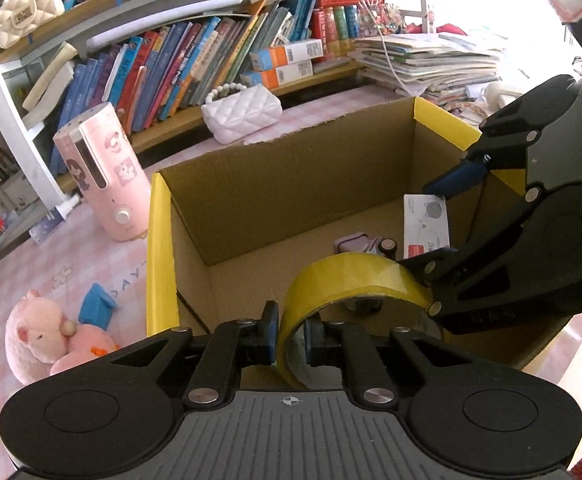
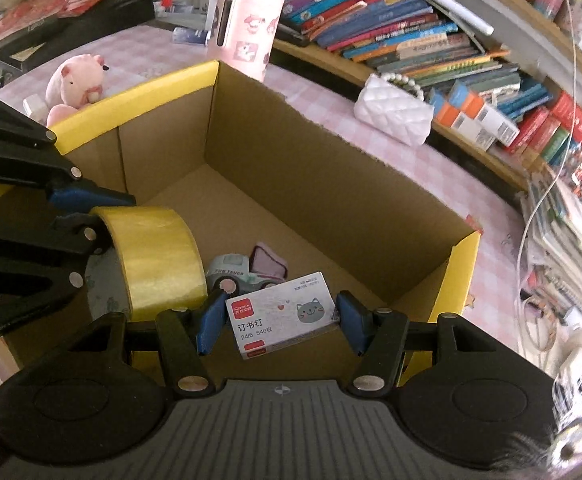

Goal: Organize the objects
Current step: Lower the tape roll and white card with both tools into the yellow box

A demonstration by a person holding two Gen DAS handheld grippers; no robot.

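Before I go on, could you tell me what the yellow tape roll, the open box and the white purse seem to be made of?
Yellow tape roll: glossy, translucent plastic film, judging by its sheen. Open box: matte brown corrugated cardboard with a ragged cut rim; yellow tape lines the end rims. White purse: quilted and smooth, probably soft plastic or faux leather, with a bead handle.

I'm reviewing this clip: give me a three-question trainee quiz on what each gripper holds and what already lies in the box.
1. True or false: the left gripper pinches the wall of the yellow tape roll.
2. What is between the fingers of the right gripper? A) toy truck B) staple box C) white purse
3. Name the vehicle lying on the floor of the cardboard box.

Key:
1. True.
2. B, the staple box.
3. The toy truck.
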